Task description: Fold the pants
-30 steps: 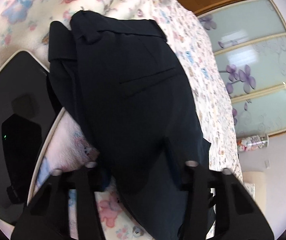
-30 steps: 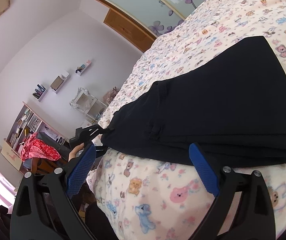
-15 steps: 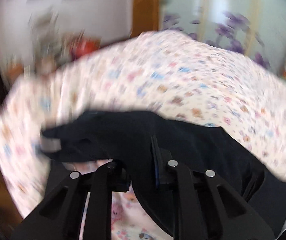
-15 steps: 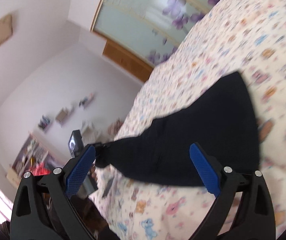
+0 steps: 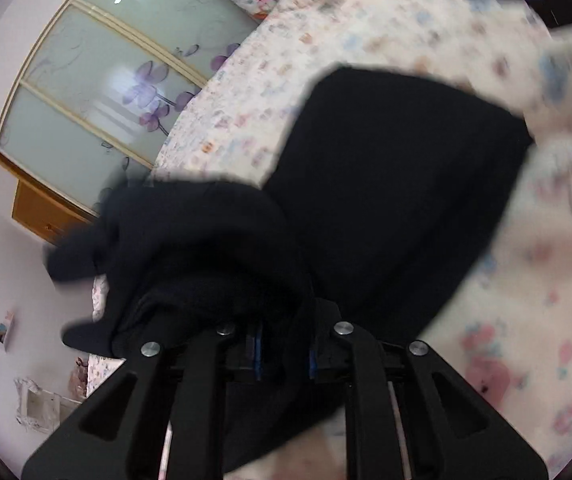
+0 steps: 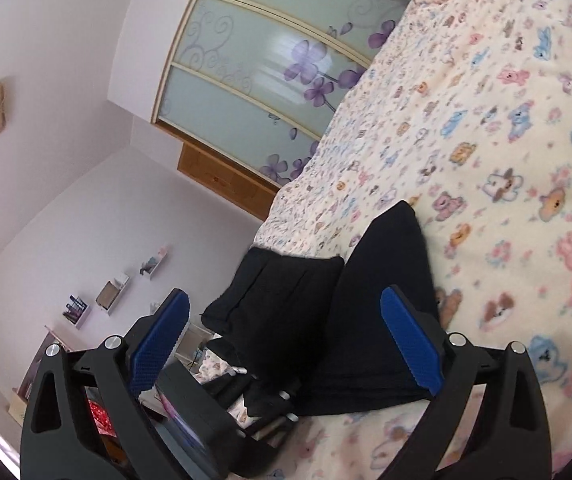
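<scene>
Left gripper (image 5: 283,354) clamps bunched black pants (image 5: 386,200) over fleecy bedspread (image 6: 506,160); right gripper (image 6: 286,340) gapes wide.

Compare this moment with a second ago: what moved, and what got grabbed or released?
The left tool went from open over the flat pants to shut on one end of them, lifting and carrying that end over the rest. The right tool stayed open, holding nothing. The other half of the pants still lies on the bedspread.
</scene>
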Demonstrator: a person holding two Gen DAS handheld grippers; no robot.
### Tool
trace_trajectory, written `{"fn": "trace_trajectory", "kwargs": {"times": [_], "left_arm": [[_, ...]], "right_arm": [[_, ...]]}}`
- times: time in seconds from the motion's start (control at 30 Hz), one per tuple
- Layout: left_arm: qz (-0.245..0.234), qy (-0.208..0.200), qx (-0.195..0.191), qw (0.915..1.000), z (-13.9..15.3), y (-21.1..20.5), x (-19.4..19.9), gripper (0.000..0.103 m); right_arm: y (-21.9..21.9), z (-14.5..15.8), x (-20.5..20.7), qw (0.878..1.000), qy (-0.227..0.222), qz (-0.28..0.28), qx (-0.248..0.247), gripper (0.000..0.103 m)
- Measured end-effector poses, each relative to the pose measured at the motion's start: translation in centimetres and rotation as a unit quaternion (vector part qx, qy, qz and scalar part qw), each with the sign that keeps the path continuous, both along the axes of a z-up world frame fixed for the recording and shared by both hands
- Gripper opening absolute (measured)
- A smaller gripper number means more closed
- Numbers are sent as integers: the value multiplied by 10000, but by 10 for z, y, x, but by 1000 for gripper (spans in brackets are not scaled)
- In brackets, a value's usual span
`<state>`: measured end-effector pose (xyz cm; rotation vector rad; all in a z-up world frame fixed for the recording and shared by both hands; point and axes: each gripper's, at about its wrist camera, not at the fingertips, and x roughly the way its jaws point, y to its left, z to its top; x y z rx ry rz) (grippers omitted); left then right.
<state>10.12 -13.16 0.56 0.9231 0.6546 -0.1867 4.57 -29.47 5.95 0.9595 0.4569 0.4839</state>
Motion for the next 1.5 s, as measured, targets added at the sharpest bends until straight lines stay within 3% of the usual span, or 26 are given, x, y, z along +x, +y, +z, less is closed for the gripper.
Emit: {"fn": "trace_trajectory", "kwargs": {"times": [0.33,0.4,0.43,0.53,0.67,0.73,0.8,0.93,1.0,1.13,1.27,1.4,1.5], "left_arm": [[-149,-228,-191,9994,-4,9,-22,18],[-30,-61,-624,9980,2,16,-19,19],[112,115,-1143,9933,14,25,-14,23],[357,157,-1977,9795,38,42,-8,25],[513,-295,-2068,9766,62,45,-3,29],[471,-370,-1994,9781,65,34,-2,29],[215,-384,-1667,9850,57,13,-4,30],[-491,-22,-744,9960,11,-27,-25,31],[-548,0,-668,9963,0,-29,-29,31],[-636,85,-903,9938,5,-17,-35,37],[-841,-176,-341,9957,-5,-29,-44,44],[-768,-281,-428,9957,-7,-39,-44,47],[-941,-612,40,9937,-16,-50,-48,47]], "right_arm": [[19,-12,14,9984,321,435,-146,99],[19,-12,14,9985,324,409,-167,99],[19,-13,13,9985,329,405,-134,99],[17,-15,15,9986,342,372,-127,99],[18,-14,13,9987,326,386,-120,99],[18,-12,12,9989,284,354,-147,99],[15,-11,11,9992,243,285,-141,99],[6,-12,9,9996,250,139,-48,99],[3,-12,9,9996,255,88,-32,99],[4,-12,11,9996,265,110,-48,99],[5,-14,12,9994,311,166,-18,99],[1,-14,10,9995,292,119,54,99],[-4,-11,9,9997,207,32,94,99]]}}
